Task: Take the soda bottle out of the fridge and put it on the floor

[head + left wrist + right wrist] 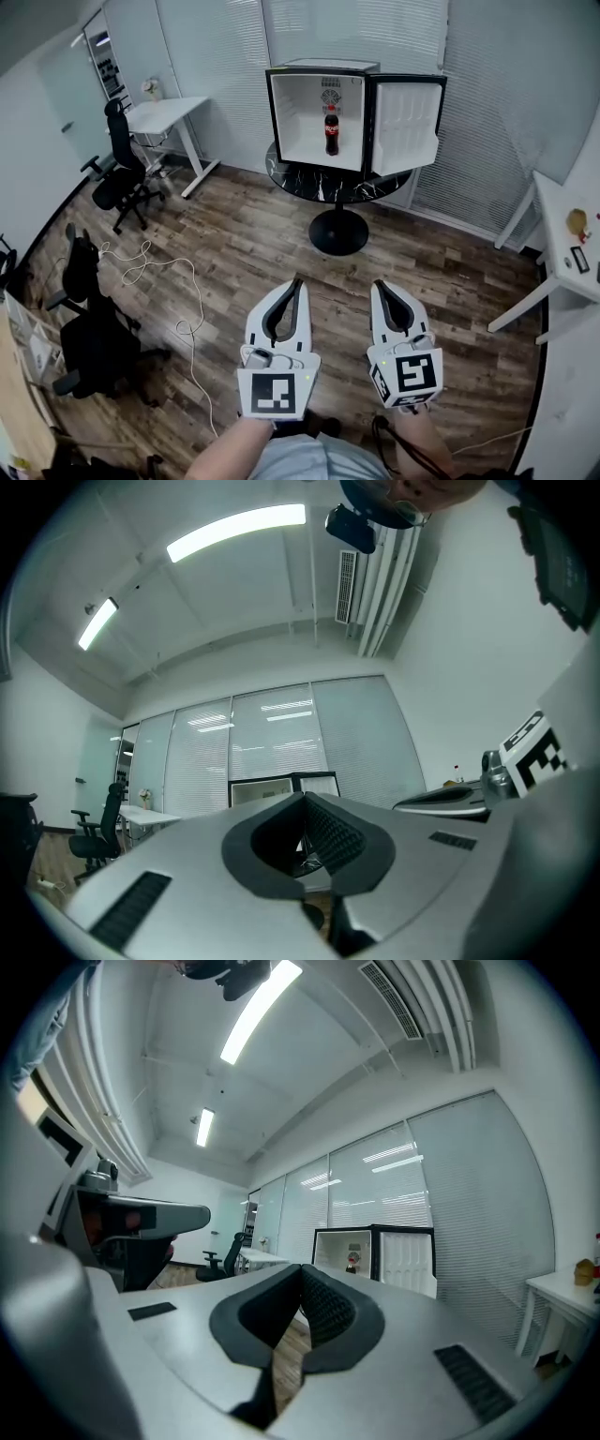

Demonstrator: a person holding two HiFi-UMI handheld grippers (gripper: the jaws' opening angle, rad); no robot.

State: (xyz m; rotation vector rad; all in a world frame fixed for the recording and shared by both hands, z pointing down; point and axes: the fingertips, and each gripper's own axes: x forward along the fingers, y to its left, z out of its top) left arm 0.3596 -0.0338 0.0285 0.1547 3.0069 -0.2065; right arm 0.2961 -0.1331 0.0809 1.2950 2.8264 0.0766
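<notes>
Nothing is done yet: the bottle stands in the open fridge at 12 o'clock. Your left tongs and right tongs are both closed and empty.

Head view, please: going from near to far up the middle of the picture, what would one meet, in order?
Left tongs and right tongs side by side → brown wood-plank floor → round black marble pedestal table → open white mini fridge, dark red-labelled soda bottle standing inside → pale window blinds.
</notes>
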